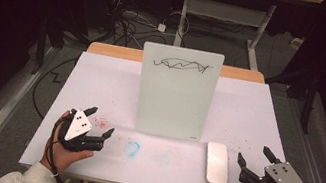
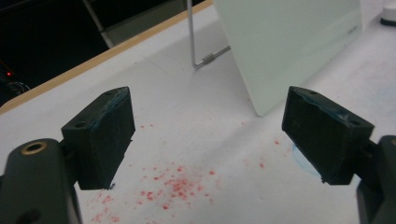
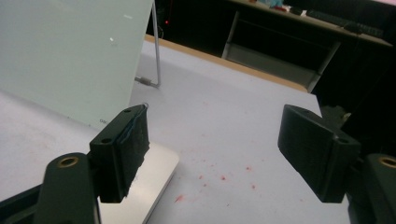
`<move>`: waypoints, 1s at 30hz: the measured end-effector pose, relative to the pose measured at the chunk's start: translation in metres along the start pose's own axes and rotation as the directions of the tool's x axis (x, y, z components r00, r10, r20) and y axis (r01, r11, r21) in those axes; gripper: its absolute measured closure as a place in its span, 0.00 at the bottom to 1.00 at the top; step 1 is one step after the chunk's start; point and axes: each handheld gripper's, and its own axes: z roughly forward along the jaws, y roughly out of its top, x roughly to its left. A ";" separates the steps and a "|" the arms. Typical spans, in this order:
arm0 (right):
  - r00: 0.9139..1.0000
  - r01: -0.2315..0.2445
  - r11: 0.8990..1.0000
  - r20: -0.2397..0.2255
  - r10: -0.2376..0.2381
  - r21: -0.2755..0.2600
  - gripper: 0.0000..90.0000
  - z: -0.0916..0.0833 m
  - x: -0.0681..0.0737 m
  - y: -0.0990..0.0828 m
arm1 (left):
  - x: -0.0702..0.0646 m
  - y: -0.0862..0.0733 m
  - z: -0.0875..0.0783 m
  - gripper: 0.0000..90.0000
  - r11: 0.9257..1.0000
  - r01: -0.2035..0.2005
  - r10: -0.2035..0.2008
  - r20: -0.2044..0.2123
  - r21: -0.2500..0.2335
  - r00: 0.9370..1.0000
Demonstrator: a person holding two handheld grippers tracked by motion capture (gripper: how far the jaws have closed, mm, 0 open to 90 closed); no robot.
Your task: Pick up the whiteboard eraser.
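High view — both claws open: left claw [image 1: 101, 120], right claw [image 1: 253, 156].

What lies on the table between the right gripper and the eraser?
Nothing: in the high view, bare white table separates the right gripper from the eraser, beside its left jaw. A few faint red specks lie nearby.

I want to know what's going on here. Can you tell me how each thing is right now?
Whiteboard: standing upright on its wire stand, black scribble near the top.
Eraser: lying flat on the table, untouched.
Left gripper: open, empty.
Right gripper: open, empty, beside the eraser.
Table: speckled with red and blue marks.
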 end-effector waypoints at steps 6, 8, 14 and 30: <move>1.000 -0.019 0.997 -0.003 0.020 0.072 0.19 0.004 0.003 0.000 | -0.006 -0.001 -0.004 0.18 1.000 0.006 -0.006 0.005 0.005 1.000; 0.999 -0.035 0.995 0.008 0.034 0.090 0.19 0.006 0.004 0.002 | -0.008 -0.002 -0.006 0.18 1.000 0.008 -0.008 0.013 0.004 1.000; 0.991 -0.133 0.972 0.007 0.134 0.195 0.22 0.016 0.004 0.009 | -0.010 -0.003 -0.005 0.19 0.999 0.012 -0.013 0.030 0.033 0.999; 0.978 -0.174 0.827 -0.005 0.210 0.535 0.19 0.086 0.048 0.002 | -0.010 -0.007 0.005 0.19 0.992 0.035 -0.045 0.075 0.121 0.996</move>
